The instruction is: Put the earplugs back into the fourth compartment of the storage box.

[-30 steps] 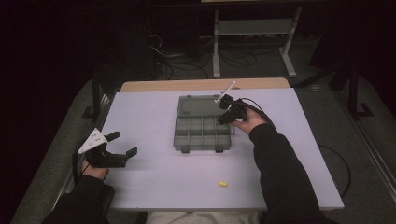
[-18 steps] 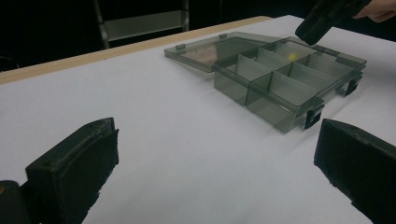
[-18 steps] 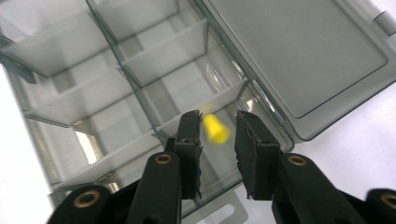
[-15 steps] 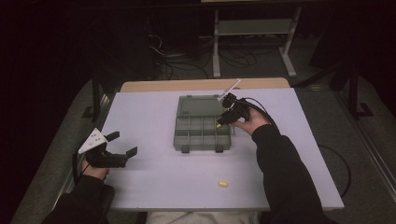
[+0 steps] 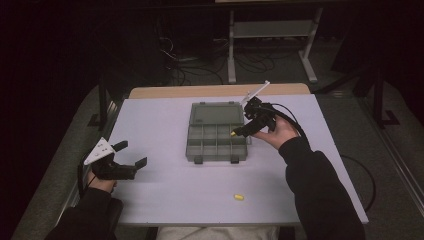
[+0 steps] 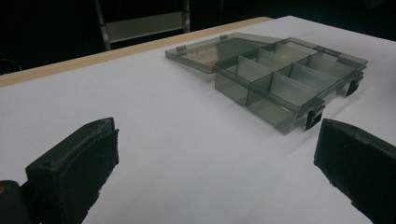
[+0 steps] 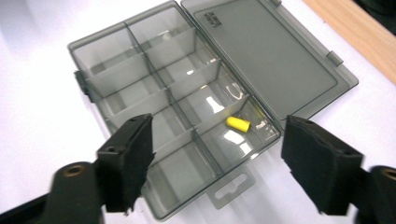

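Observation:
A smoky grey compartment box lies mid-table with its lid folded flat behind it. A small yellow piece rests loose in a compartment at the box's right end. My right gripper hovers just above that end; its jaws have just been opening and stand open, with nothing pressed between them. A second yellow piece lies on the white table near the front edge. My left gripper rests open at the table's left, its jaws pointing at the box.
The white table top ends in a wooden strip at the back. Beyond it are a metal stand and cables on a dark floor. The person's dark sleeve crosses the table's right front.
The right gripper has risen off the box's right end and its jaws have parted. The yellow piece now lies loose in the compartment. The left gripper has stayed put.

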The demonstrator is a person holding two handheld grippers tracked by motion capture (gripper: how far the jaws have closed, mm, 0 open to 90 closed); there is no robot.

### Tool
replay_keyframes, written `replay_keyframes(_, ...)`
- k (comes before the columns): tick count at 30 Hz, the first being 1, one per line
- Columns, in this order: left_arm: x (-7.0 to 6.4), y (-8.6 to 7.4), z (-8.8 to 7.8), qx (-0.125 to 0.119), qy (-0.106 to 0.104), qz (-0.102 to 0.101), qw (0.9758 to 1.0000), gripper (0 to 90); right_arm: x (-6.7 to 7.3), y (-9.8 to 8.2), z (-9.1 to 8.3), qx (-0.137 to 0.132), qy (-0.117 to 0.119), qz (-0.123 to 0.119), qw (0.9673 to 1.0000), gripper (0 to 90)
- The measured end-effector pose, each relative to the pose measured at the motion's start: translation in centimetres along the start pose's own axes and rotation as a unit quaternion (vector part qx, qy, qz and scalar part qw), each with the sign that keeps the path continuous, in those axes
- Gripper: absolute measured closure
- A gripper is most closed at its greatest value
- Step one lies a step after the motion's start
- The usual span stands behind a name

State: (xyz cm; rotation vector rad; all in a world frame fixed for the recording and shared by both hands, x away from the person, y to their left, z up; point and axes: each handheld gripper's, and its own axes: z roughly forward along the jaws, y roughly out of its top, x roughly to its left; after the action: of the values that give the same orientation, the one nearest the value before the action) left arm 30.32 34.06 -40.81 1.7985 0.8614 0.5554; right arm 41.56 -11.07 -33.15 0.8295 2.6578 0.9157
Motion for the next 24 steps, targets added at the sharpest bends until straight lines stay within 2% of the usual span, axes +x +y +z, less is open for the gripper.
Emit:
replay_keyframes(2, 0.0, 0.0, 0.0, 0.0, 0.0, 0.0, 1.0, 0.0, 0.5, 0.0, -0.4, -0.006, 0.005, 0.006, 0.9999, 15.3)
replay_keyframes(7, 0.0, 0.0, 0.0, 0.001, 0.0, 0.0, 1.0, 0.0, 2.1, -0.5, -1.0, -0.011, 0.012, -0.006, 0.9999, 10.7)
replay_keyframes(10, 0.0, 0.0, 0.0, 0.001, 0.0, 0.0, 1.0, 0.0, 3.0, -0.9, -0.9, -0.009, 0.008, -0.015, 0.9998, 1.2)
replay_keyframes(24, 0.0, 0.0, 0.0, 0.001, 0.001, 0.0, 1.0, 0.0, 5.9, -3.0, -0.3, -0.014, 0.042, -0.032, 0.9985, 0.0)
